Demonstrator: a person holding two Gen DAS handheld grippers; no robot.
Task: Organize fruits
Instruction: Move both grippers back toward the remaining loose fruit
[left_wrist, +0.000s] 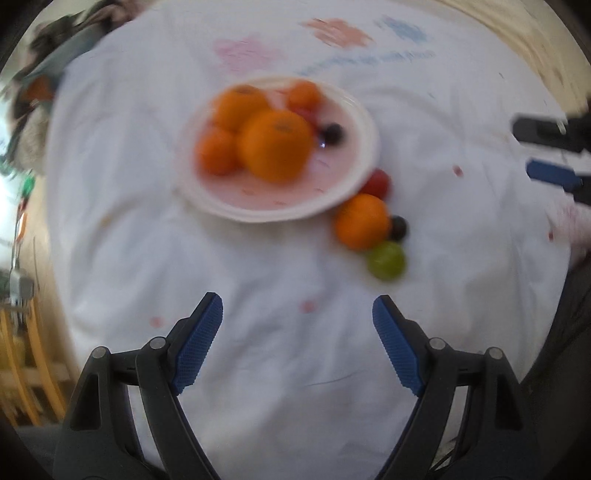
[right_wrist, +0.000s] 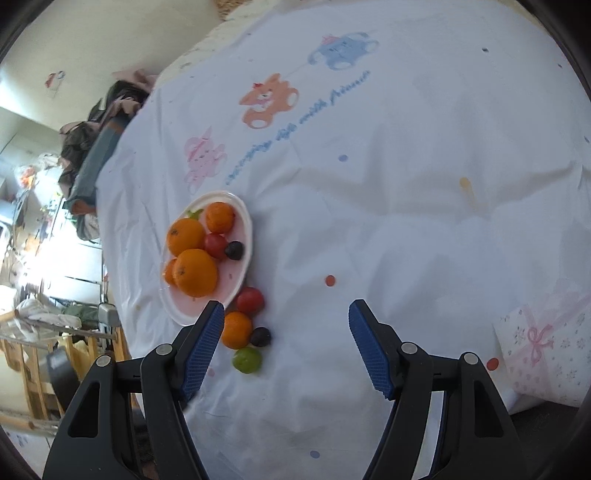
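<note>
A white plate (left_wrist: 364, 122) (right_wrist: 243, 210) on the white cloth holds several oranges, the largest in front (left_wrist: 275, 146) (right_wrist: 195, 272), a red fruit (right_wrist: 216, 245) and a dark fruit (left_wrist: 331, 133) (right_wrist: 234, 250). Beside the plate on the cloth lie a red fruit (left_wrist: 376, 183) (right_wrist: 250, 300), an orange (left_wrist: 362, 221) (right_wrist: 237, 329), a dark fruit (left_wrist: 398, 227) (right_wrist: 260, 336) and a green fruit (left_wrist: 386, 260) (right_wrist: 247, 360). My left gripper (left_wrist: 297, 308) is open and empty above the cloth, short of the plate. My right gripper (right_wrist: 286, 312) is open and empty, right of the loose fruits; it shows at the right edge of the left wrist view (left_wrist: 543, 151).
The cloth (right_wrist: 406, 184) has printed bears and coloured dots. A floral gift box (right_wrist: 546, 350) with a pink ribbon lies at the right. Clothes and a dark bundle (right_wrist: 99, 147) lie at the far left edge. Furniture stands beyond the left edge.
</note>
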